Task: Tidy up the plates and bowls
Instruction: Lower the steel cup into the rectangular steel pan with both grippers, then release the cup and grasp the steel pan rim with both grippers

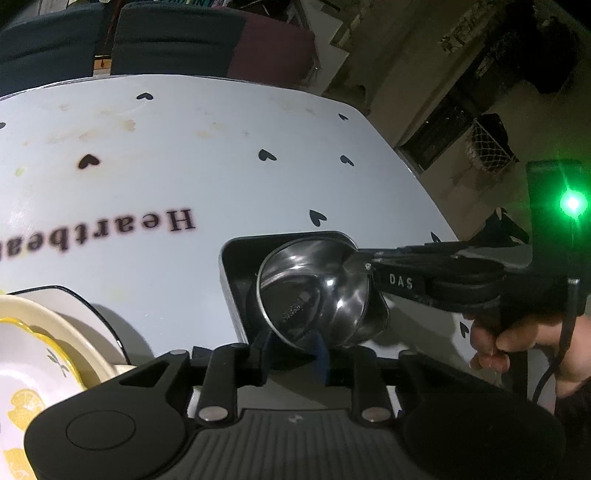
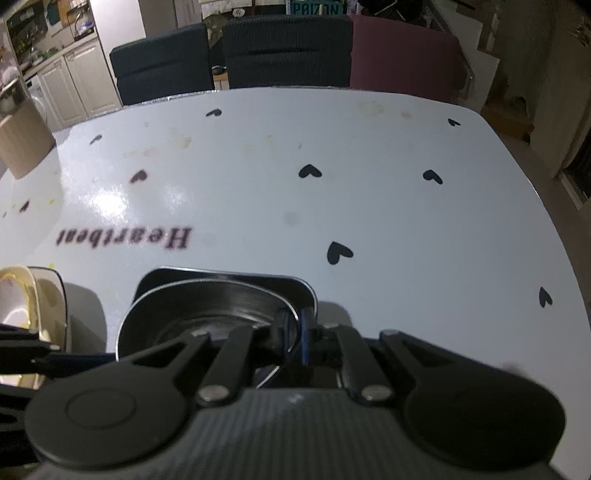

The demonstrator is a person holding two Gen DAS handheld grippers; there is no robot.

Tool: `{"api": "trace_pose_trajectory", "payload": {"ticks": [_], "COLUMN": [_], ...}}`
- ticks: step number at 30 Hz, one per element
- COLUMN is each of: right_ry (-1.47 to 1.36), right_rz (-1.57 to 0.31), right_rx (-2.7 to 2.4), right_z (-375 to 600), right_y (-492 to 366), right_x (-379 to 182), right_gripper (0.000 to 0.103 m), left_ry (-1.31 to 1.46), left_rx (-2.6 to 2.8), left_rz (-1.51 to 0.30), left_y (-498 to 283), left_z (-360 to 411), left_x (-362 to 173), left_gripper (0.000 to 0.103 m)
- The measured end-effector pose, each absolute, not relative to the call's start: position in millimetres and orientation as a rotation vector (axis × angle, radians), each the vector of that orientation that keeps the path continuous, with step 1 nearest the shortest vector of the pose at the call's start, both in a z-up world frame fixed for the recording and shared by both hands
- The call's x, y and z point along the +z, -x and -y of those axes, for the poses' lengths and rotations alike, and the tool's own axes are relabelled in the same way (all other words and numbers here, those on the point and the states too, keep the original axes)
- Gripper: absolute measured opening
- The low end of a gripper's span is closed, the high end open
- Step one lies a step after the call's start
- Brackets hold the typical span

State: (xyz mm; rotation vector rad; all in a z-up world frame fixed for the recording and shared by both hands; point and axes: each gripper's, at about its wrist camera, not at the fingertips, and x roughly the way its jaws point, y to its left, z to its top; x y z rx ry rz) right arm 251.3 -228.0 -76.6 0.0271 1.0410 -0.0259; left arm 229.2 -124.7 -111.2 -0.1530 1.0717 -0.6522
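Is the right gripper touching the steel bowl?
Touching. In the left wrist view the right gripper pinches the rim of the steel bowl over the black tray; the right wrist view shows blue pads clamping that rim.

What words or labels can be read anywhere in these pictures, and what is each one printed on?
"Heartbeat": on the white table cover, printed upside down as seen here; the left view cuts off its end.
"DAS": on a finger of the right gripper.
"PAIZON": on a teal sign behind the chairs, partly cut off.
Stamp inside the steel bowl: too small to read.
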Motion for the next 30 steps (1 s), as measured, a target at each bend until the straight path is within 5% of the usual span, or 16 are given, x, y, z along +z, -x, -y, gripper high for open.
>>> {"api": "trace_pose_trajectory", "payload": {"ticks": [23,28,30], "right_ry": [-0.012,-0.068,-0.105], "right_rz": [-0.996,-0.947,-0.93], "right_rx": [-0.034,-0.027,-0.029], "right_z": [224,230,234], "right_y": [-254,-251,-249], "right_x": [-72,-63,-58], "right_gripper": [0.007,0.014,0.025], "left_ry": [0.18,0.173,0.168], "left_rx": [-0.497,-0.477,-0.467], "left_rz": [-0.984,-0.986,-0.989], "left_y": [-257,-261,-263], "left_z": [99,99,99], "left_x": [-102,-105,-107], "left_gripper": [0.041,0.041,0.041]}}
